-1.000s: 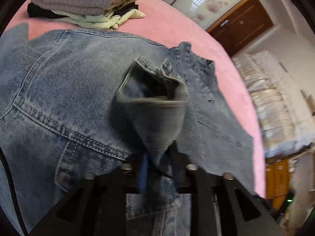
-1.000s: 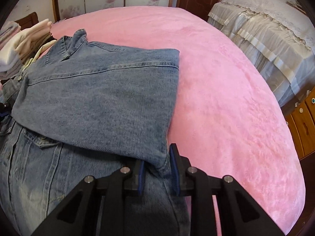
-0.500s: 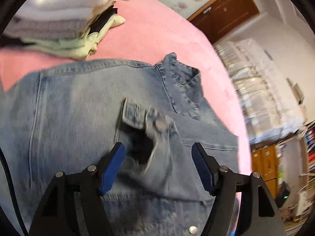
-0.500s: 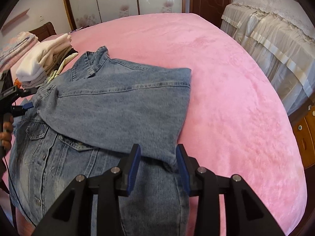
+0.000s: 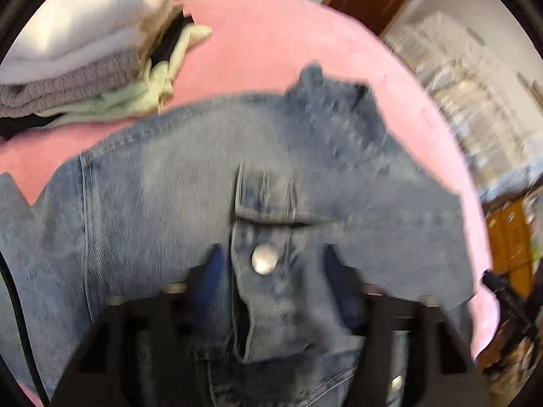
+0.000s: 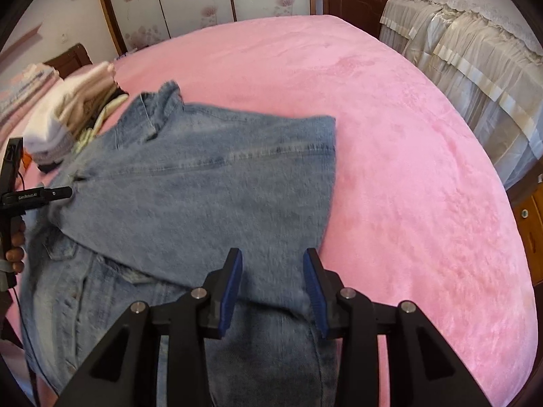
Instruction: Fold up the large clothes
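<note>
My left gripper (image 5: 271, 271) hangs over the near left part of the denim jacket (image 6: 210, 183), its jaws spread wide with the blue pads clear on both sides of the sleeve cuff (image 5: 268, 271). The cuff and its metal snap button (image 5: 264, 261) lie loose between them, resting on the jacket's body, so I judge this sleeve is laid where the fold wants it and I have let go. In the right wrist view the same tool shows at the far left edge, a person's hand (image 6: 15, 240) wrapped round its handle, and the white lettering on its side seems to read "GenRobot.AI" (image 6: 30, 196); I can make out no other writing, and the left view is too blurred for any

Far left on the pink bedspread (image 6: 424, 169) stands a stack of folded clothes (image 6: 64, 118), probably the finished pile, kept just beyond the jacket's collar (image 6: 163, 105)

The jacket lies across the near left of the bed, one panel doubled over its button front so that the fold edge runs away from me

My right gripper (image 6: 273, 288) has its jaws apart too, pads either side of the folded panel's near hem but not pressing it, so the cloth lies released there
</note>
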